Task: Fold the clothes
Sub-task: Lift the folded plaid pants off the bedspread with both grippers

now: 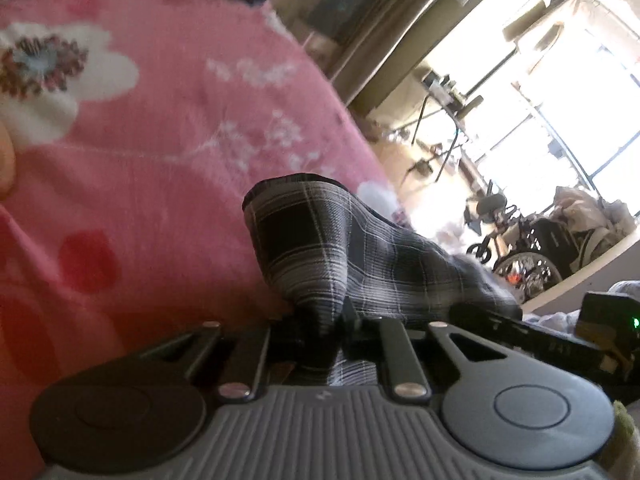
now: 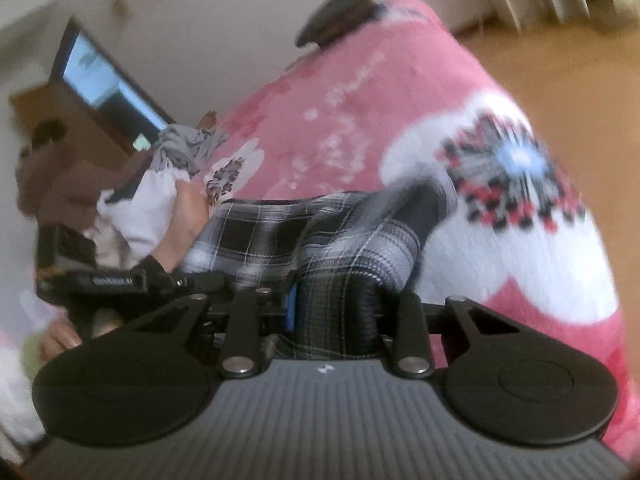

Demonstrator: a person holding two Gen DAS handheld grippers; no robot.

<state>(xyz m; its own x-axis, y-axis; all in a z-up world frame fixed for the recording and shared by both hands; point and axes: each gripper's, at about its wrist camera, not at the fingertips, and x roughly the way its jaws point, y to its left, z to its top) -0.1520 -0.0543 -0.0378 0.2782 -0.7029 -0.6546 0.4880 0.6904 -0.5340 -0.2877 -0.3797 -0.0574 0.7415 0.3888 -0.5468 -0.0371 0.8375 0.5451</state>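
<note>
Gripping a bunched fold of the plaid cloth (image 1: 320, 264), the left tongs (image 1: 320, 328) are standing nearly closed, their jaws pinching the fabric right at the tips. The cloth is rising out of the grip in a rounded hump and trailing off to the right, lifted above the pink blanket (image 1: 160, 120) that is covering the bed. The blanket is showing large white flowers and a red patch. Beyond the bed's edge, a bright window (image 1: 560, 100) is glaring, and a wheelchair (image 1: 524, 248) is standing by it on the floor.

In the right wrist view, the right tongs (image 2: 336, 312) are also squeezing the plaid cloth (image 2: 320, 240), with the jaws drawn in on a thick roll of it; a blue pad is showing on the left jaw against the fabric. From there the cloth is stretching leftward toward the other tool, whose black body (image 2: 100, 280) is showing at the left edge with a hand (image 2: 184, 224) wrapped around it. The pink blanket (image 2: 360, 100) is lying beneath and behind the cloth. A heap of other clothes (image 2: 160, 184) is sitting at the blanket's far left, beside a brown box (image 2: 60, 128) and a screen (image 2: 108, 84) leaning at the wall. The picture is blurred, so finer detail is not showing.
</note>
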